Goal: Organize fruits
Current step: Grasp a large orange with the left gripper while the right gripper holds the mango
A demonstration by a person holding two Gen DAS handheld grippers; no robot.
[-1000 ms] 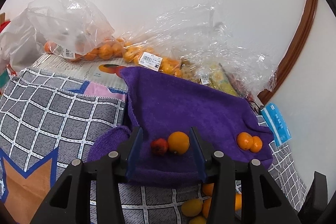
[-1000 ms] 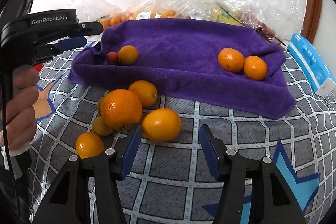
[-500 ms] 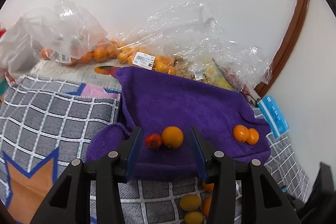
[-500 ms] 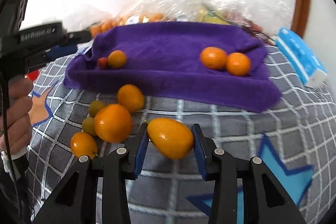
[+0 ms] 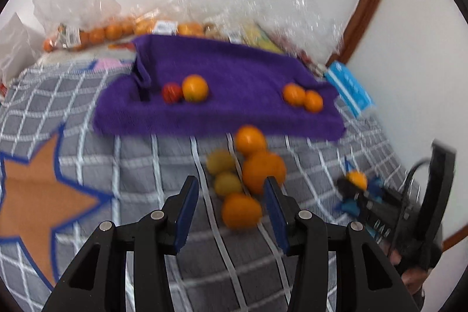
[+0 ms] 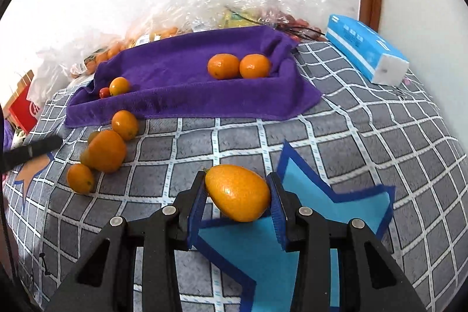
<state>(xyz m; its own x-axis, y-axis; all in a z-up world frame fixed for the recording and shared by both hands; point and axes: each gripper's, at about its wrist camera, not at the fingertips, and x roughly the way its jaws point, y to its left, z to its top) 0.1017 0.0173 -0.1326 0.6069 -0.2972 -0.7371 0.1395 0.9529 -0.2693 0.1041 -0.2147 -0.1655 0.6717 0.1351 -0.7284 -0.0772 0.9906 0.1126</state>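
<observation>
My right gripper (image 6: 237, 205) is shut on an oval orange fruit (image 6: 237, 196) and holds it above the grey checked cloth. A purple towel (image 6: 181, 69) lies at the back with two oranges (image 6: 238, 66) at its right and a small orange (image 6: 119, 86) beside a red fruit (image 6: 104, 92) at its left. A loose pile of orange and yellow fruits (image 5: 245, 171) lies in front of the towel. My left gripper (image 5: 231, 208) is open, its fingers either side of the nearest orange (image 5: 241, 210), just above it.
Clear plastic bags of oranges (image 5: 96, 31) line the wall behind the towel. A blue tissue pack (image 6: 365, 48) lies at the right. A red box (image 6: 22, 107) sits at the far left. The cloth has star patterns (image 5: 35, 186).
My right gripper closed on the oval fruit and lifted it back and right, away from the pile. My left gripper pulled back from the towel and now hovers over the pile.
</observation>
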